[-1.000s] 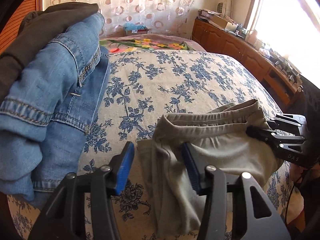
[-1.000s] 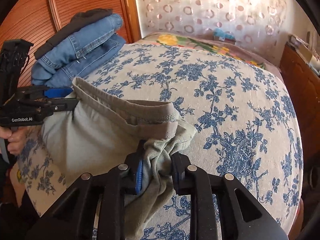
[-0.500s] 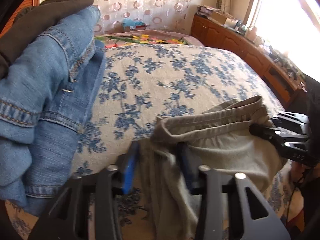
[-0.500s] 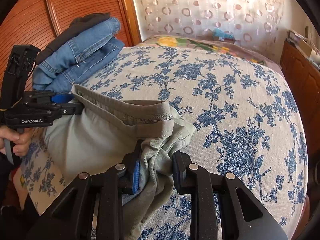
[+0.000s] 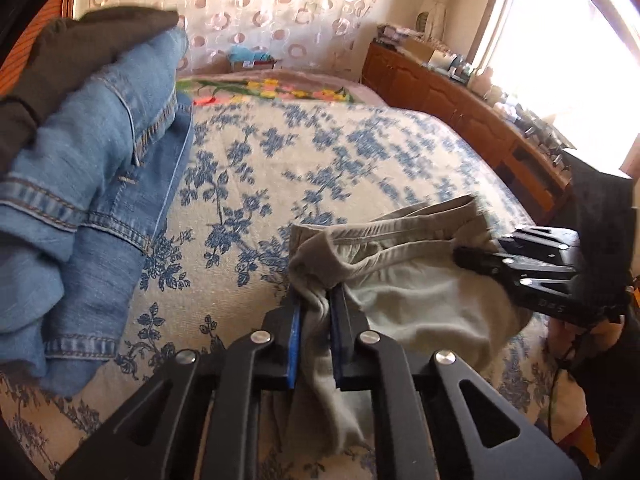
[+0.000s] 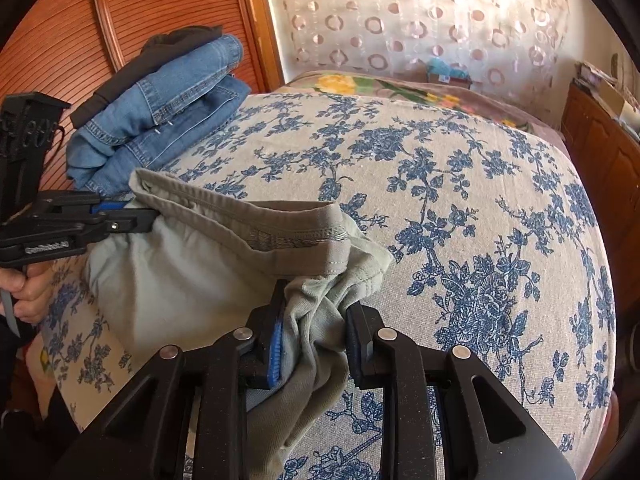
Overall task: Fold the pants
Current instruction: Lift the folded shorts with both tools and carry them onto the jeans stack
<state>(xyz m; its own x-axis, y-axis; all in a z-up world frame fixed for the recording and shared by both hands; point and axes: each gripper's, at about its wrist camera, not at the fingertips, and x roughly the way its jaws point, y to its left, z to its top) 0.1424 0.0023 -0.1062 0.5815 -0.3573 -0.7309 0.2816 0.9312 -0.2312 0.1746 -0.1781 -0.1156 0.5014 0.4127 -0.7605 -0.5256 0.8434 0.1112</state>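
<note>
Grey-green pants [image 5: 416, 296] lie bunched at the near edge of the bed, waistband toward the middle; they also show in the right wrist view [image 6: 192, 264]. My left gripper [image 5: 316, 304] is shut on one end of the waistband fabric; it also shows in the right wrist view [image 6: 132, 216]. My right gripper [image 6: 314, 312] is shut on the other end of the waistband; it also shows in the left wrist view [image 5: 472, 256]. Cloth hangs down from both grips.
A stack of folded blue jeans [image 5: 88, 184] with a dark garment on top sits at the bed's left side, also in the right wrist view [image 6: 160, 108]. The blue-floral bedspread [image 6: 440, 184] stretches beyond. A wooden dresser [image 5: 460, 108] runs along the right wall.
My left gripper was open around the pants' corner and has closed on it. My right gripper has kept its hold and barely moved.
</note>
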